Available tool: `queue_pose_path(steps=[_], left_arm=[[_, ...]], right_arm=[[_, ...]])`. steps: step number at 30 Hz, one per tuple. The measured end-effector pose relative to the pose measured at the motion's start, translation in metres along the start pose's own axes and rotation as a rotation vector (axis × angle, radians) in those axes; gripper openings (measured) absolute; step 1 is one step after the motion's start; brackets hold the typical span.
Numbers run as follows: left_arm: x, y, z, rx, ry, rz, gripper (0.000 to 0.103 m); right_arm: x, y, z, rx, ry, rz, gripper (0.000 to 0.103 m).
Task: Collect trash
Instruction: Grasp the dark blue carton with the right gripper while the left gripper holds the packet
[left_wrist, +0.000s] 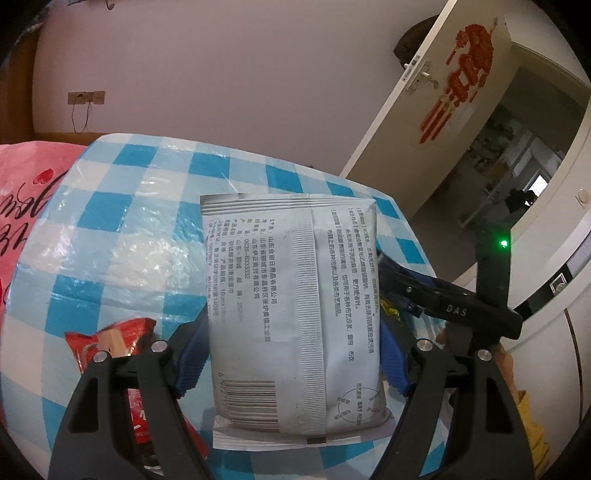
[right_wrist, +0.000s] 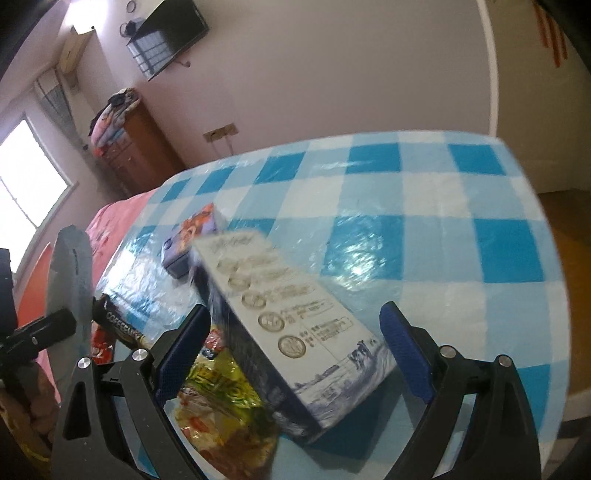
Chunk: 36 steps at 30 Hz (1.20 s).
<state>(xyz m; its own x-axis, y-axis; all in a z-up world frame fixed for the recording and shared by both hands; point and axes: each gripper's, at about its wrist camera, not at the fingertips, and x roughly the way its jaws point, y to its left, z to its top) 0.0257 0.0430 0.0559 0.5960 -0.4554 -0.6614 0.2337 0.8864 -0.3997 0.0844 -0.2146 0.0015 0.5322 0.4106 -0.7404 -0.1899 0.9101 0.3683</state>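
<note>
Checked tablecloth: blue and white, fills the middle of both views.
Left gripper: clamped on grey wipes pack, centre frame.
Right gripper: jaws apart around milk carton, lower centre, not pressing.
Yellow wrapper: beside carton, lower left.
Red wrapper: lower left.

Glossy plastic tablecloth; matt foil pouch; smooth cardboard carton.

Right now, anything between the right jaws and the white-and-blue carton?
Nothing visible. The white-and-blue rectangular carton already lies between the open right gripper jaws on the blue checked tablecloth. A crinkly yellow-green wrapper sits beside it at the left jaw.
</note>
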Motion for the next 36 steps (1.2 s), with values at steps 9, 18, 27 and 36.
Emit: queue_pose_path(steps=[9, 18, 27, 36], left_arm=[[-0.003, 0.008, -0.003, 0.013, -0.015, -0.003, 0.078], [-0.010, 0.011, -0.005, 0.030, -0.024, -0.021, 0.078], [-0.013, 0.014, -0.009, 0.025, -0.018, -0.043, 0.078], [-0.020, 0.019, -0.014, 0.019, -0.022, -0.039, 0.078]], right_arm=[[0.007, 0.026, -0.014, -0.081, 0.023, -0.010, 0.091], [0.002, 0.036, -0.020, -0.052, 0.017, -0.017, 0.053], [-0.005, 0.033, -0.029, -0.003, 0.015, 0.004, 0.037], [-0.019, 0.027, -0.014, 0.009, -0.044, 0.022, 0.087]])
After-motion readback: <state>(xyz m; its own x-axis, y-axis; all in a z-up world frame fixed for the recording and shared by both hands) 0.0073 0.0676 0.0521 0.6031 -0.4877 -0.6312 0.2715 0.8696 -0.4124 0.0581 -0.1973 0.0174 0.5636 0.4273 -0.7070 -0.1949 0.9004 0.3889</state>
